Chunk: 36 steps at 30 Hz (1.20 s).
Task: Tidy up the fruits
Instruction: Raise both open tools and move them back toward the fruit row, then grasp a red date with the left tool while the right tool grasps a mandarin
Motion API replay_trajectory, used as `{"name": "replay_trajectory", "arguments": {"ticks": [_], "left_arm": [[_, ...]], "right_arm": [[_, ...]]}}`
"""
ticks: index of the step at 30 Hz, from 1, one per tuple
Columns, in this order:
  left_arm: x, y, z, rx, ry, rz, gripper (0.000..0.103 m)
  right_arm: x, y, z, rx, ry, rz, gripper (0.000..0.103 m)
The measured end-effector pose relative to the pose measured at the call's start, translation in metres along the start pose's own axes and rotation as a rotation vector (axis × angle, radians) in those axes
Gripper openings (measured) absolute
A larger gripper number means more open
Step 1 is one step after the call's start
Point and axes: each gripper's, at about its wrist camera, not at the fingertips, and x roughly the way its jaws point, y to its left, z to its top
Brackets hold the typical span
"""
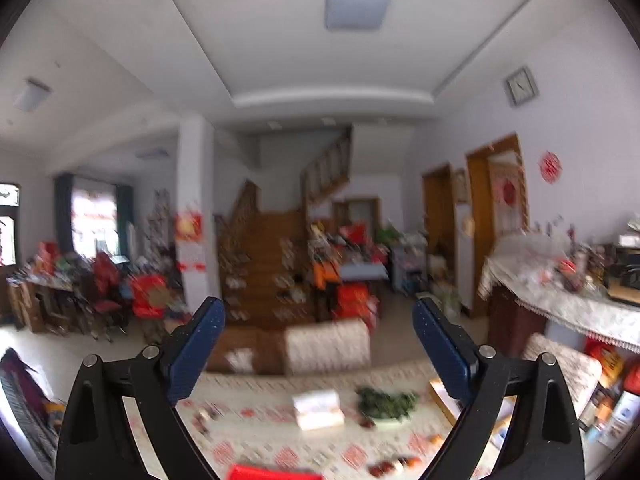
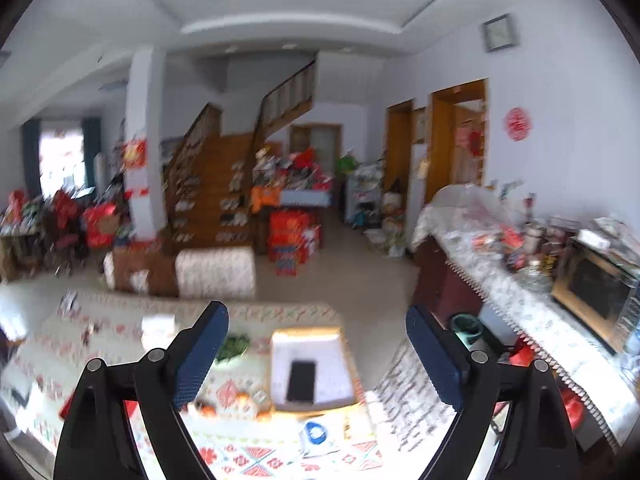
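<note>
Both views are blurred and look out over a table with a red-patterned cloth (image 1: 280,432). My left gripper (image 1: 318,316) is open and empty, held well above the table. Small red and orange fruits (image 1: 394,465) lie near the front edge, and another orange one (image 1: 436,438) further right. My right gripper (image 2: 317,322) is open and empty, also above the table. Orange fruits (image 2: 242,400) lie beside a wooden tray (image 2: 280,344) that holds a dark phone (image 2: 301,380).
A plate of green leaves (image 1: 386,402) and a white box (image 1: 318,408) sit mid-table. A red object (image 1: 272,472) is at the front edge. A sideboard (image 2: 520,304) with a microwave (image 2: 596,292) stands at the right. Covered stools (image 2: 216,272) stand beyond the table.
</note>
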Motion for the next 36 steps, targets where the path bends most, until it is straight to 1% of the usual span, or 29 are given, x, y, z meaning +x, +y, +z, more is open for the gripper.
{"name": "replay_trajectory", "arguments": {"ticks": [2,3,4,5,6,7,8,9,10,11,12,13,14,15,16,17,19,22,25,28,30,31,32,33,34,36], "left_arm": [[0.029,-0.005,-0.034,-0.015,0.071,-0.057,0.097],[0.043,-0.009,-0.052,-0.024,0.111,-0.086,0.097],[0.066,-0.016,-0.082,-0.037,0.171,-0.137,0.097],[0.077,-0.019,-0.101,-0.047,0.204,-0.166,0.097],[0.102,-0.025,-0.135,-0.071,0.265,-0.212,0.097],[0.114,-0.029,-0.156,-0.089,0.3,-0.236,0.097],[0.136,-0.032,-0.19,-0.129,0.359,-0.276,0.097],[0.154,-0.033,-0.215,-0.17,0.406,-0.305,0.097],[0.175,-0.033,-0.243,-0.218,0.456,-0.325,0.097],[0.199,-0.032,-0.275,-0.262,0.514,-0.333,0.097],[0.218,-0.032,-0.299,-0.285,0.563,-0.327,0.096],[0.237,-0.035,-0.324,-0.299,0.619,-0.313,0.083],[0.257,-0.035,-0.351,-0.313,0.683,-0.292,0.074],[0.268,-0.037,-0.366,-0.323,0.718,-0.29,0.058],[0.278,-0.035,-0.382,-0.341,0.76,-0.296,0.051],[0.29,-0.036,-0.397,-0.354,0.791,-0.296,0.051],[0.304,-0.034,-0.416,-0.354,0.817,-0.275,0.051],[0.317,-0.033,-0.433,-0.384,0.849,-0.277,0.051],[0.326,-0.034,-0.436,-0.391,0.862,-0.271,0.051],[0.338,-0.037,-0.444,-0.393,0.882,-0.273,0.051],[0.343,-0.04,-0.449,-0.392,0.895,-0.27,0.051],[0.345,-0.042,-0.451,-0.393,0.899,-0.269,0.051],[0.345,-0.041,-0.452,-0.398,0.895,-0.267,0.051],[0.346,-0.042,-0.452,-0.396,0.894,-0.267,0.051],[0.348,-0.042,-0.452,-0.399,0.893,-0.268,0.051],[0.348,-0.042,-0.451,-0.409,0.887,-0.274,0.051]], "right_arm": [[0.043,0.023,-0.032,-0.029,0.068,0.061,0.094],[0.072,0.04,-0.059,-0.033,0.114,0.118,0.094],[0.094,0.053,-0.079,-0.03,0.15,0.169,0.094],[0.128,0.072,-0.112,-0.016,0.21,0.248,0.094],[0.154,0.085,-0.136,0.002,0.253,0.305,0.094],[0.184,0.1,-0.163,0.025,0.301,0.361,0.094],[0.21,0.114,-0.186,0.048,0.343,0.413,0.094],[0.23,0.123,-0.205,0.068,0.374,0.452,0.091],[0.256,0.134,-0.23,0.096,0.419,0.495,0.088],[0.275,0.142,-0.247,0.114,0.45,0.516,0.084],[0.299,0.152,-0.267,0.128,0.486,0.523,0.081],[0.317,0.161,-0.282,0.137,0.514,0.516,0.08],[0.332,0.166,-0.294,0.139,0.535,0.502,0.078],[0.343,0.17,-0.299,0.135,0.549,0.492,0.076],[0.355,0.174,-0.305,0.119,0.555,0.481,0.076],[0.363,0.177,-0.309,0.098,0.551,0.468,0.076],[0.375,0.182,-0.315,0.066,0.545,0.451,0.076],[0.386,0.192,-0.319,0.031,0.539,0.433,0.076],[0.394,0.196,-0.317,0.006,0.537,0.427,0.076],[0.403,0.207,-0.322,-0.024,0.543,0.411,0.075],[0.41,0.212,-0.325,-0.039,0.551,0.408,0.065],[0.41,0.213,-0.326,-0.043,0.546,0.409,0.065],[0.41,0.214,-0.327,-0.05,0.54,0.409,0.06],[0.409,0.215,-0.326,-0.056,0.538,0.415,0.05],[0.409,0.217,-0.327,-0.059,0.539,0.426,0.045],[0.407,0.22,-0.328,-0.073,0.532,0.426,0.041]]}}
